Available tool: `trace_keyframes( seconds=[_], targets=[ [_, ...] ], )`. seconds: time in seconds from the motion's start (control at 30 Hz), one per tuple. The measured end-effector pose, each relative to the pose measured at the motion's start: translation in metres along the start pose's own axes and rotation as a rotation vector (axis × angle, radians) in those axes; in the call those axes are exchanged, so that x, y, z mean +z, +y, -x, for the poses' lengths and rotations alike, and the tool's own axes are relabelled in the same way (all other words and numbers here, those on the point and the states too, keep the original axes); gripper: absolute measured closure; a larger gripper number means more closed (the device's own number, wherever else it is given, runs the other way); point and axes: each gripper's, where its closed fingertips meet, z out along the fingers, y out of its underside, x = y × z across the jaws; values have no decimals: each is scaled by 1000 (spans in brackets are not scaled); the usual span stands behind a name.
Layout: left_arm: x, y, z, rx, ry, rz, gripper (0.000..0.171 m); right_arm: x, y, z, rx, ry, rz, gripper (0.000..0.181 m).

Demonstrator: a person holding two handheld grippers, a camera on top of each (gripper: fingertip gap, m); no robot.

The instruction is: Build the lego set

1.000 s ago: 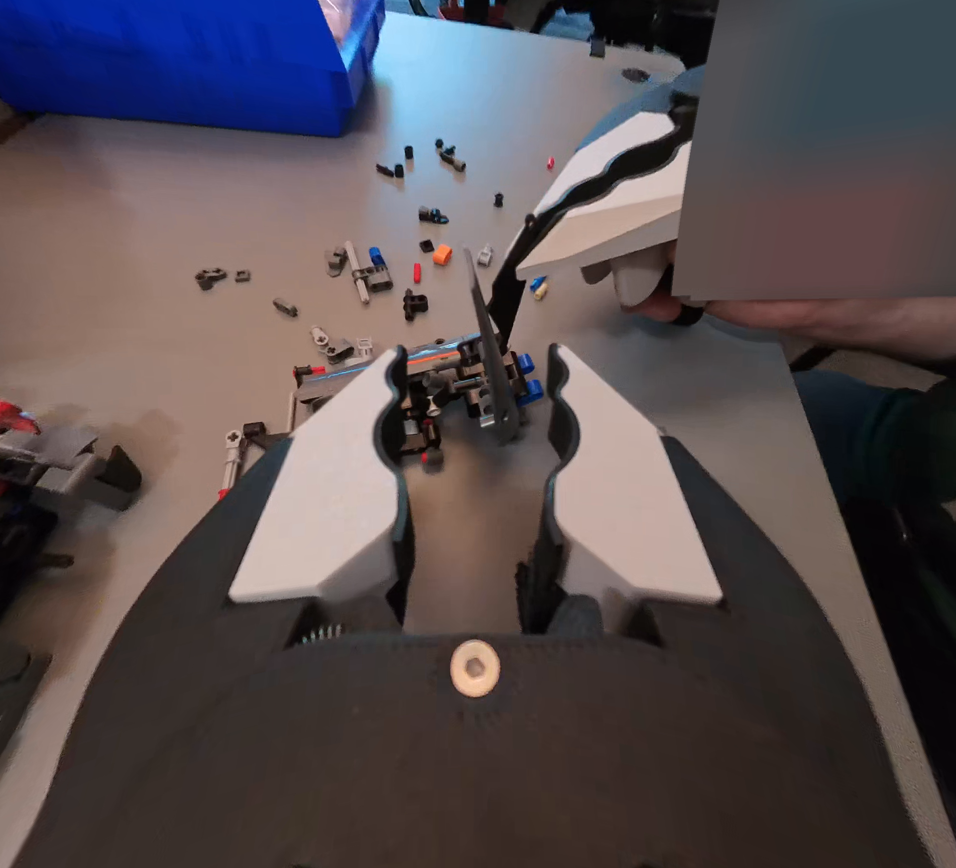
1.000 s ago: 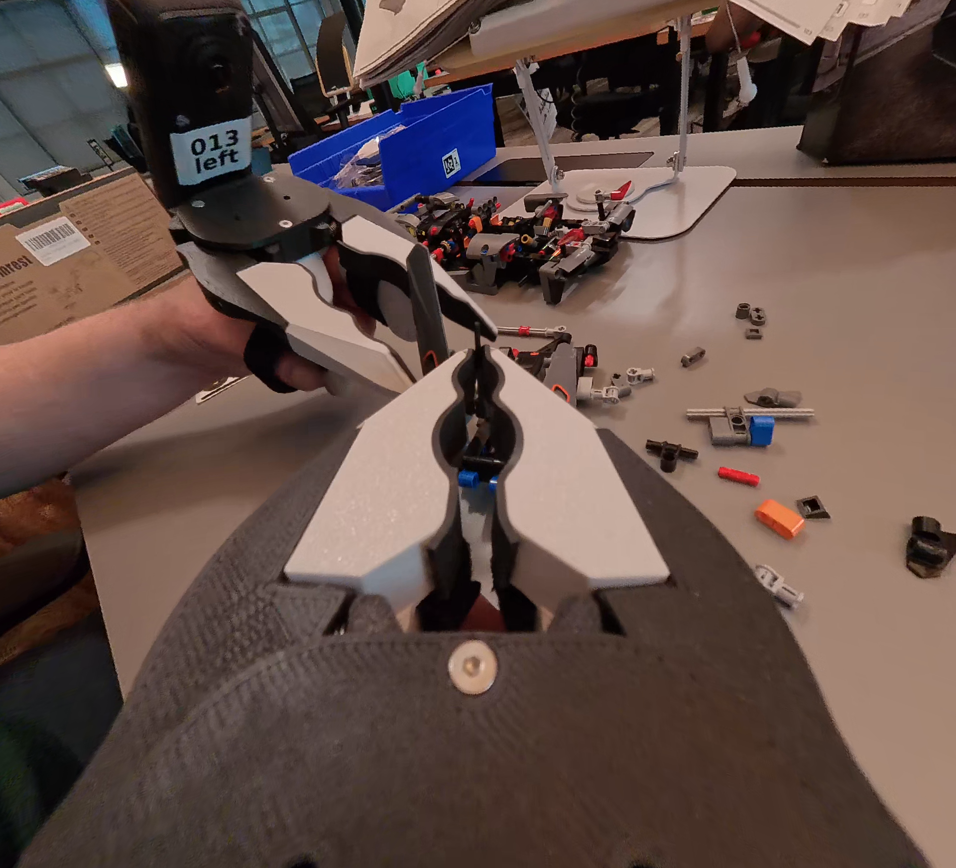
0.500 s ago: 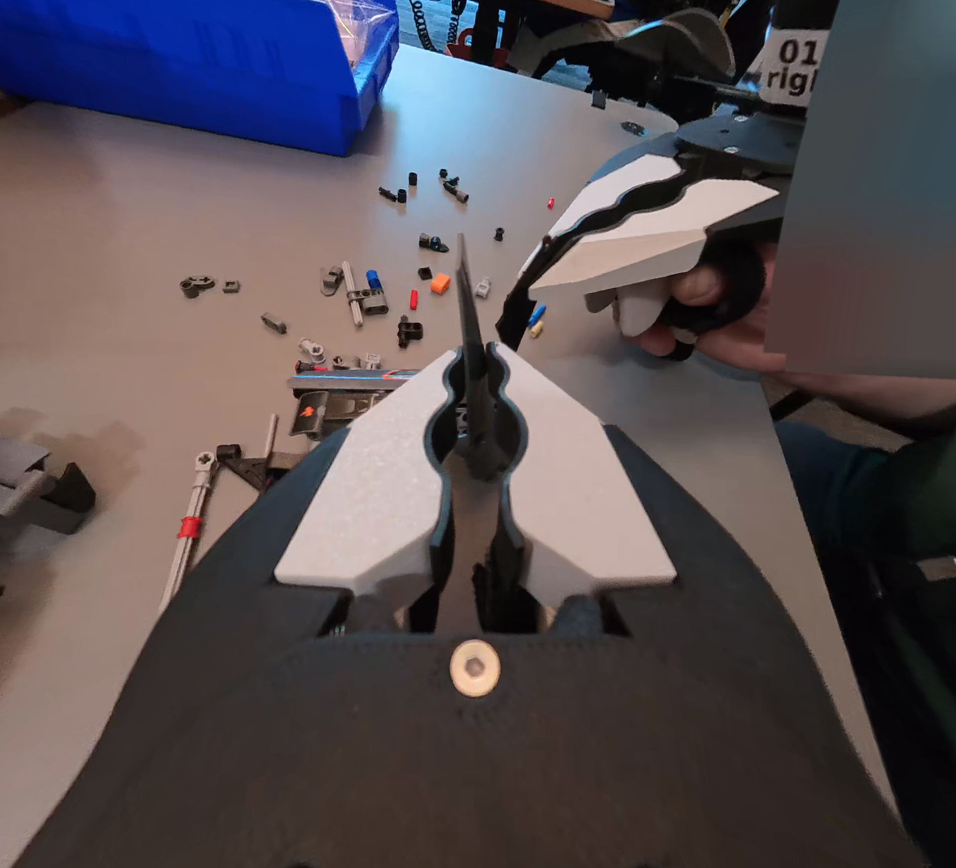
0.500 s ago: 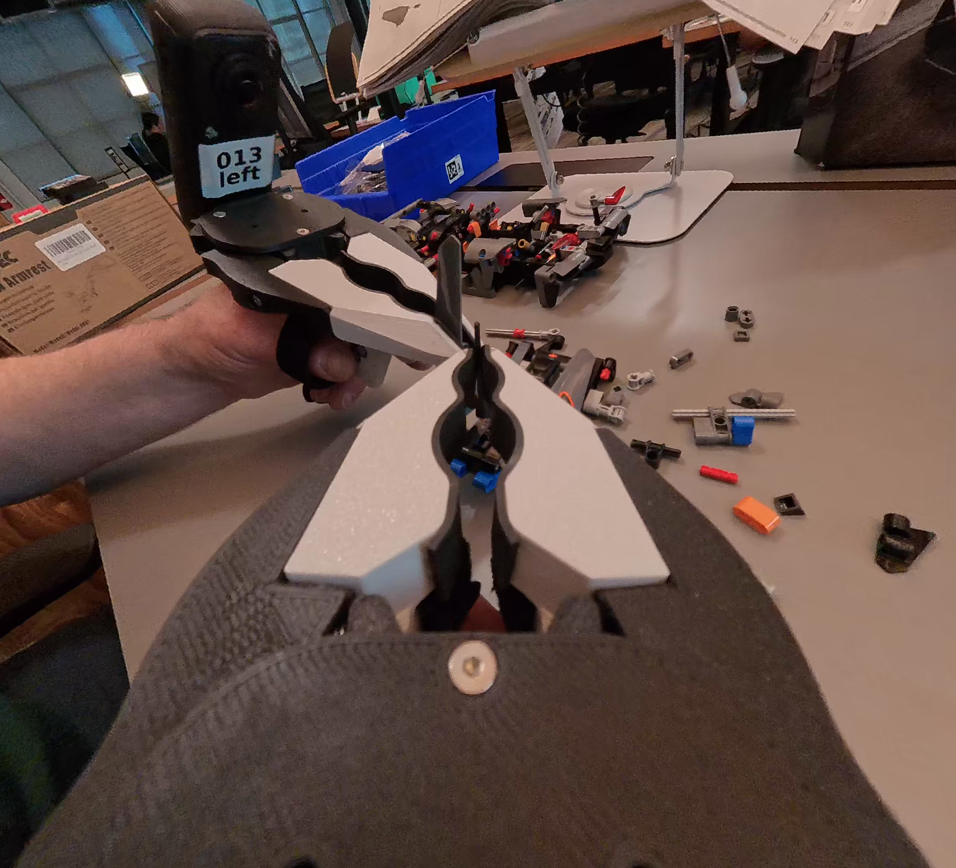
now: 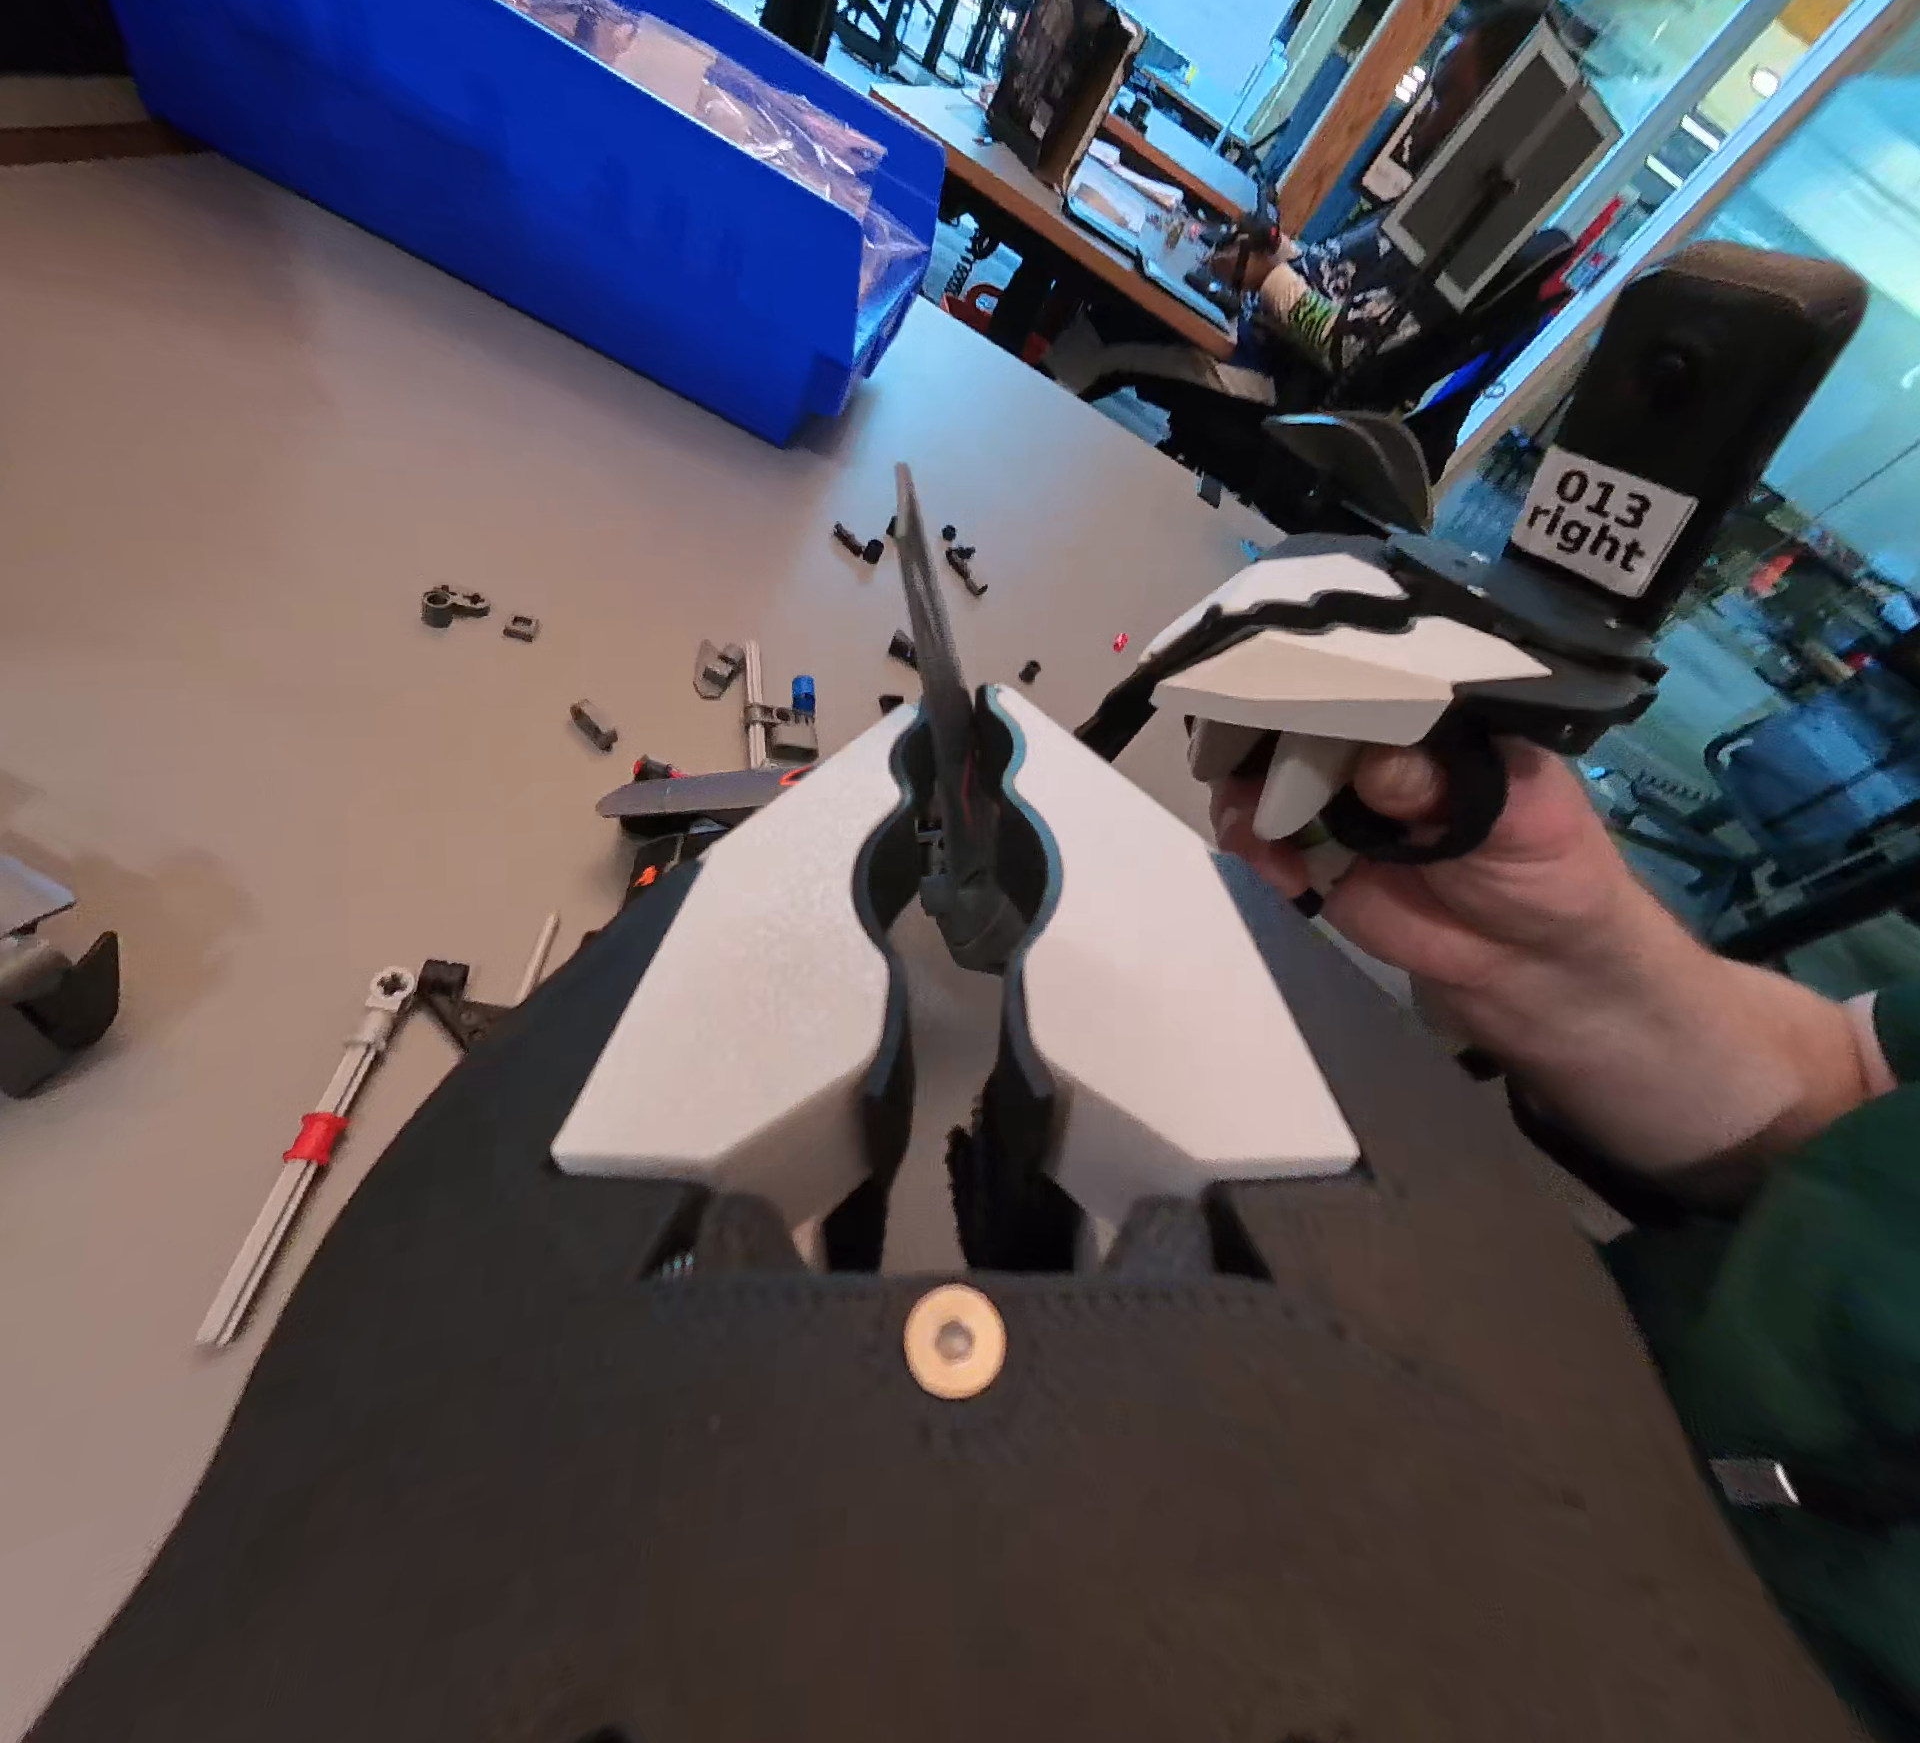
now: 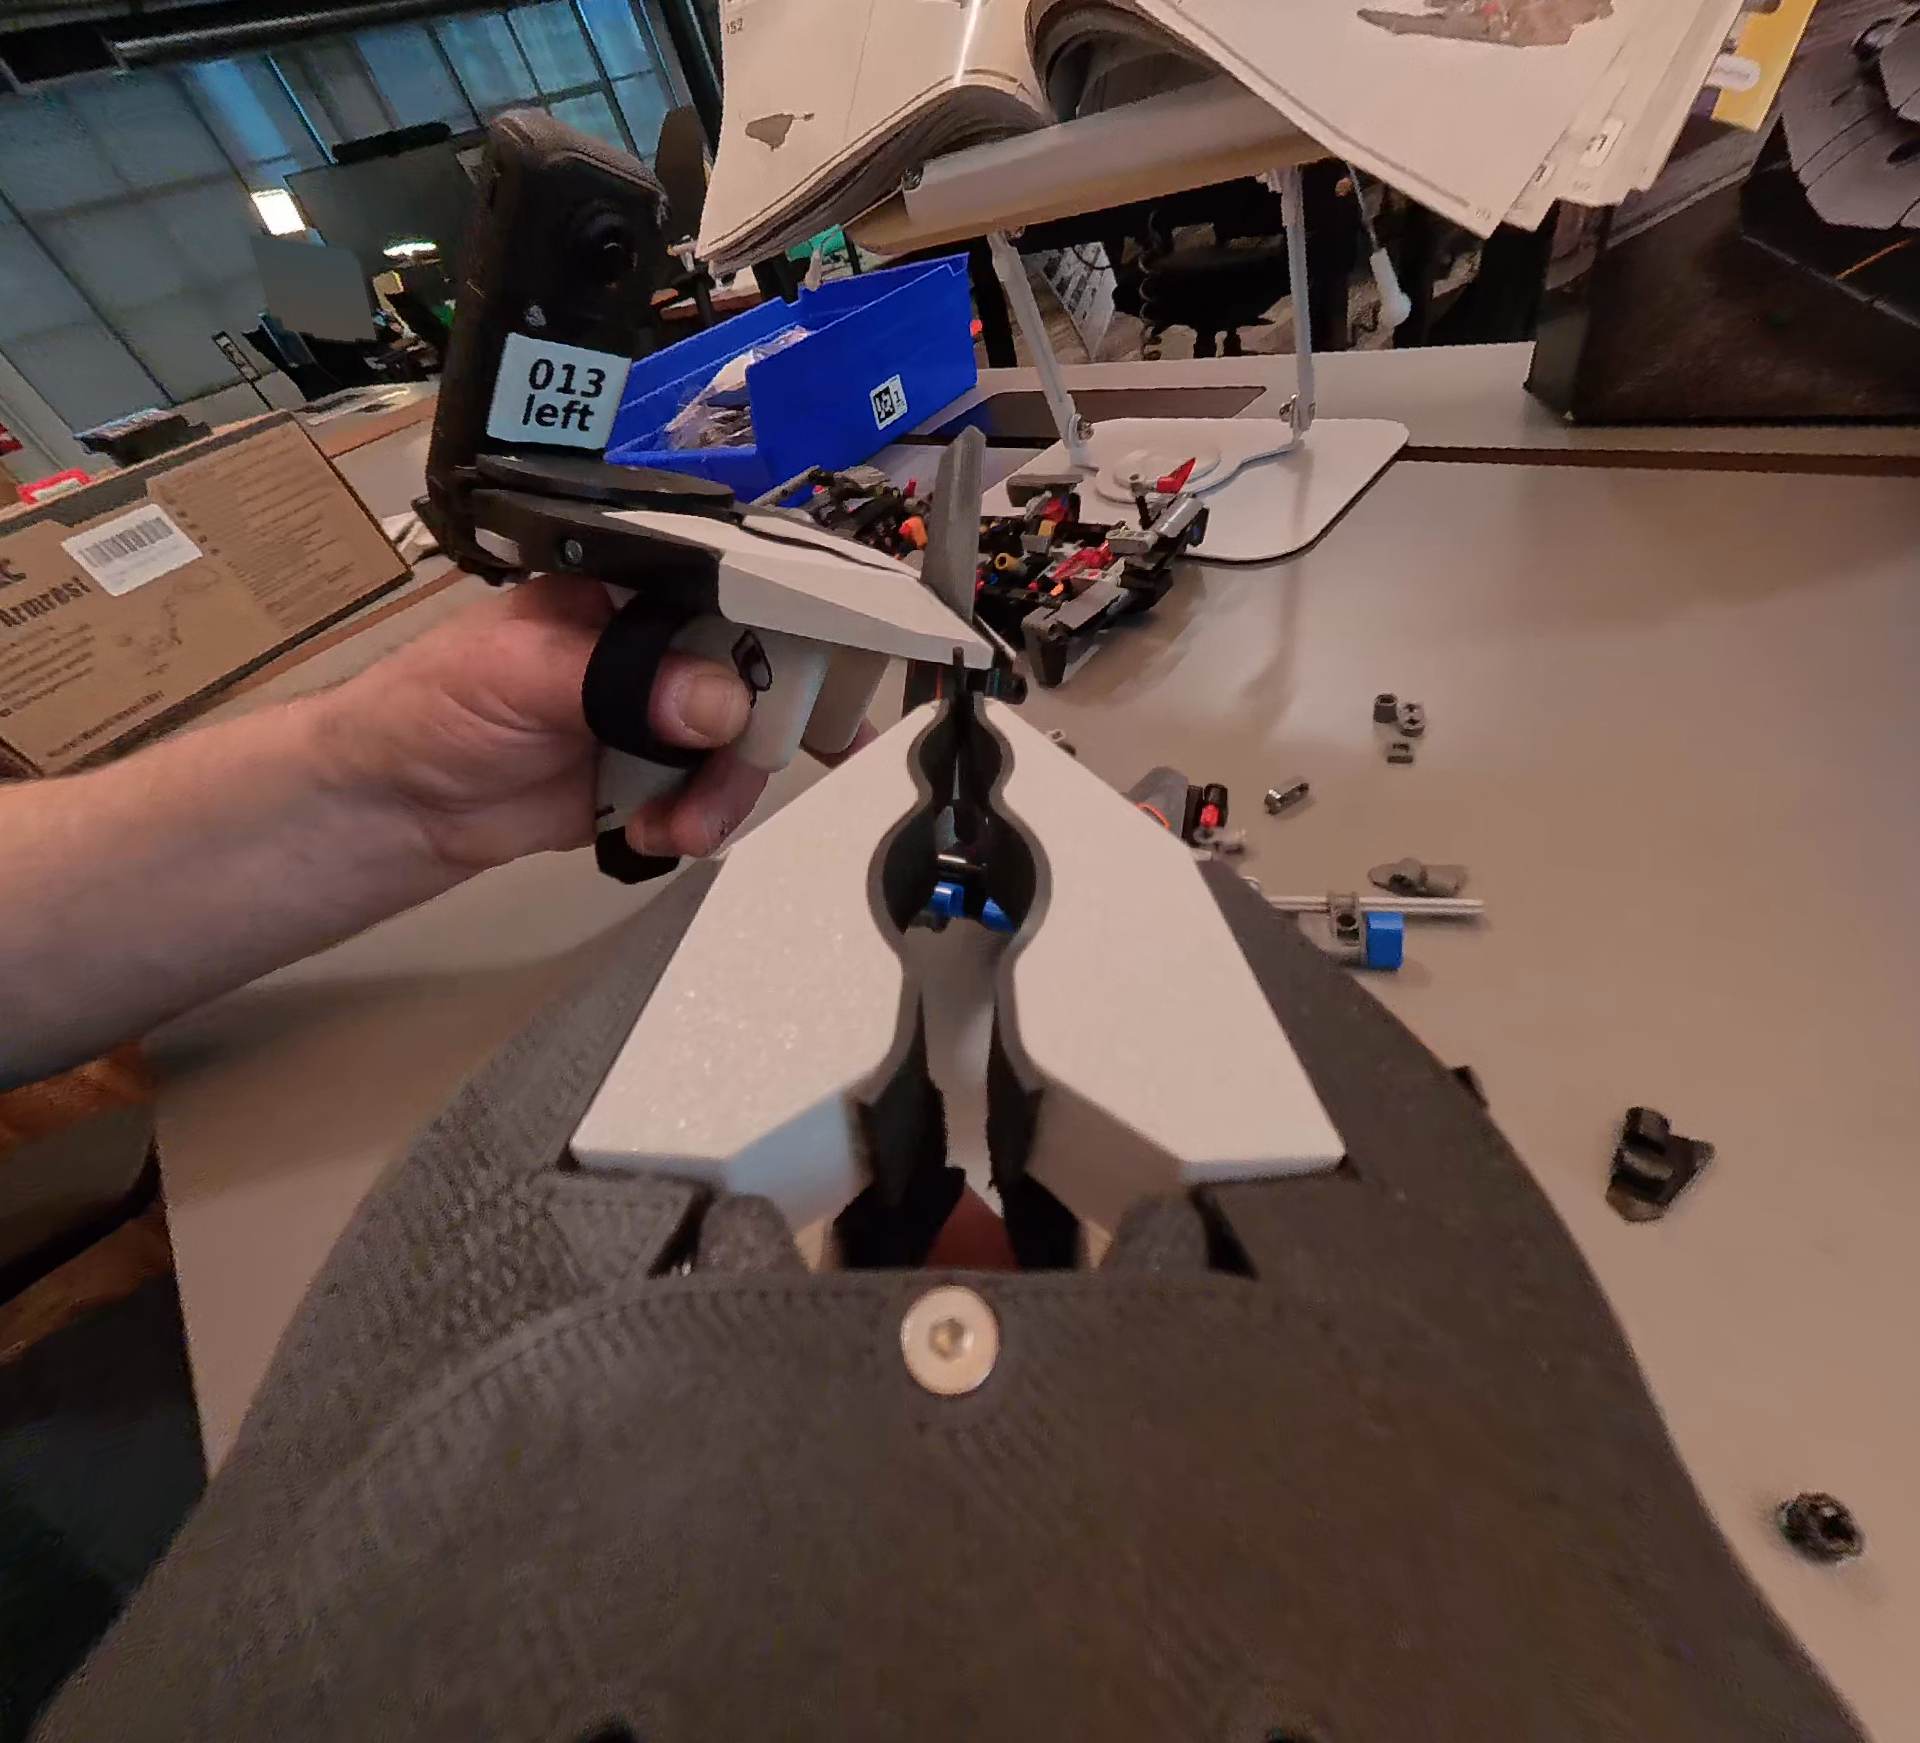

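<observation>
A small sub-assembly is held in the air between both grippers. Its dark grey panel [image 5: 928, 613] stands upright, and also shows in the right wrist view [image 6: 956, 519]. My left gripper [image 5: 961, 706] is shut on the panel's lower end. My right gripper [image 6: 961, 717] is shut on the other side of the same piece, with black and blue pins [image 6: 961, 904] showing between its fingers. The two grippers meet tip to tip above the grey table [image 5: 260, 467]. The left gripper [image 6: 971, 649] shows in the right wrist view, the right gripper [image 5: 1096, 727] in the left wrist view.
A blue bin [image 5: 499, 135] stands at the back. Several loose parts [image 5: 769, 717] lie on the table, with a grey axle with a red bush [image 5: 312, 1143] and a dark striped panel [image 5: 696, 794]. A partly built model [image 6: 1081, 550], a manual on a stand [image 6: 1247, 31] and a cardboard box [image 6: 156, 571] lie beyond. Only a small space, under 4 cm, lies between the two pairs of fingers.
My left gripper was open around the assembly on the table, then shut on the dark panel. Both grippers have since lifted it off the table. The striped part stayed down.
</observation>
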Motion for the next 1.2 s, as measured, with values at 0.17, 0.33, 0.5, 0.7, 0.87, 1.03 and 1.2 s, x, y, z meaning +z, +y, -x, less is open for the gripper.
trace_keyframes(
  seconds=[0.17,0.33,0.5,0.7,0.87,1.03,1.2],
  targets=[
    [8,-12,3,-24,-49,-42,166,5,-5,-13,-32,43,8,181],
    [20,-16,5,-53,-86,-60,166,10,-4,-26,-20,70,21,181],
    [26,-17,11,-80,-125,-77,166,11,-6,-34,11,79,5,181],
    [31,-17,13,-82,-147,-85,166,10,-10,-39,29,89,-21,181],
    [32,-17,16,-77,-156,-86,166,10,-10,-41,34,88,-20,181],
    [33,-18,16,-45,-171,-80,166,10,-12,-42,26,92,-21,181],
    [36,-18,15,-17,-188,-75,166,10,-13,-45,31,102,-25,181]
  ],
)
